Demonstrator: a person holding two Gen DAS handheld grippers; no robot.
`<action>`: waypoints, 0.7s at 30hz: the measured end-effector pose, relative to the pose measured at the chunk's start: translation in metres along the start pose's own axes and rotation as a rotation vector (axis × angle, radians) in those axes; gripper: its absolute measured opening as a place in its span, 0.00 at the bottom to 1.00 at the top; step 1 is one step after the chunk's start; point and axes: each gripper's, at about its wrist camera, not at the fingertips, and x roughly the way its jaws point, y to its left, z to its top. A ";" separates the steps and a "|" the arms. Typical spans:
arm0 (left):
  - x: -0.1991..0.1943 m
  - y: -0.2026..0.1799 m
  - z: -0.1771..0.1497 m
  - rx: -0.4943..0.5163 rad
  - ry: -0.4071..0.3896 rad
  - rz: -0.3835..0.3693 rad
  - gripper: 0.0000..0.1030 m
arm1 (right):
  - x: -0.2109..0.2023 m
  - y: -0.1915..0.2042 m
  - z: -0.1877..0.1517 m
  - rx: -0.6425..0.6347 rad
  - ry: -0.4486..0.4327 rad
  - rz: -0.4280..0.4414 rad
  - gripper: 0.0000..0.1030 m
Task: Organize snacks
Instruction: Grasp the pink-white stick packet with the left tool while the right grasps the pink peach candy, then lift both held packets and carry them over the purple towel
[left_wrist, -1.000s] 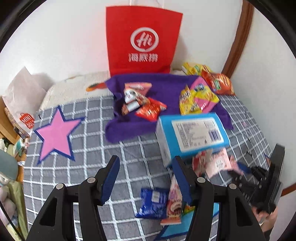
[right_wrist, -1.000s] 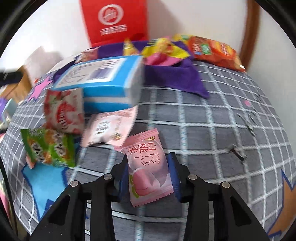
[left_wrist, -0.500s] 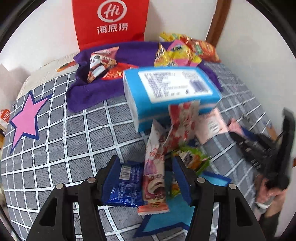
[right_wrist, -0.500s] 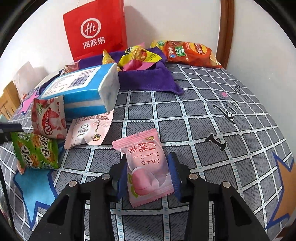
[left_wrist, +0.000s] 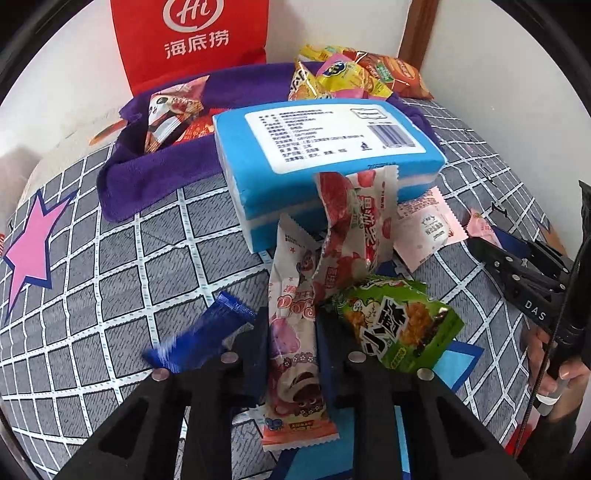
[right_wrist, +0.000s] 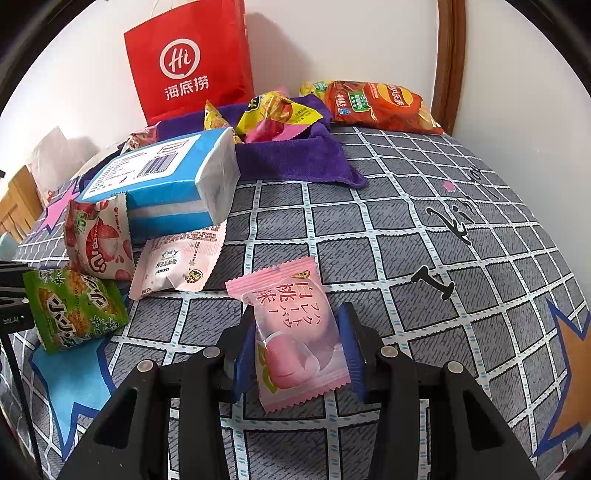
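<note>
While your left gripper points steeply down at the bedspread, its blue pads are clamped narrow on a long pink-and-white snack stick, which lies between them with its near end past the fingertips. Just to its left a blue wrapper looks smeared, so you cannot read its pose. Just to its right lies a green snack bag, and beyond it a red strawberry packet leans against the blue tissue pack. Your right gripper has its jaws opening, and the pink peach candy packet sits between the pads on the checked cover; whether they touch it is hard to tell. Beyond it, to the left, rests a pale pink sachet. Farther back a purple towel holds yellow packets, an orange chip bag lies by the wall, and a red paper bag stands upright against it.
</note>
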 end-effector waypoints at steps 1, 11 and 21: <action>-0.001 0.000 0.000 -0.004 -0.001 -0.008 0.19 | 0.000 0.000 0.000 0.000 0.000 0.000 0.42; -0.030 0.026 0.000 -0.084 -0.049 -0.052 0.19 | 0.000 -0.001 0.000 0.000 0.001 0.003 0.42; -0.054 0.028 0.010 -0.110 -0.115 -0.065 0.19 | -0.009 -0.007 0.003 0.029 0.005 0.032 0.38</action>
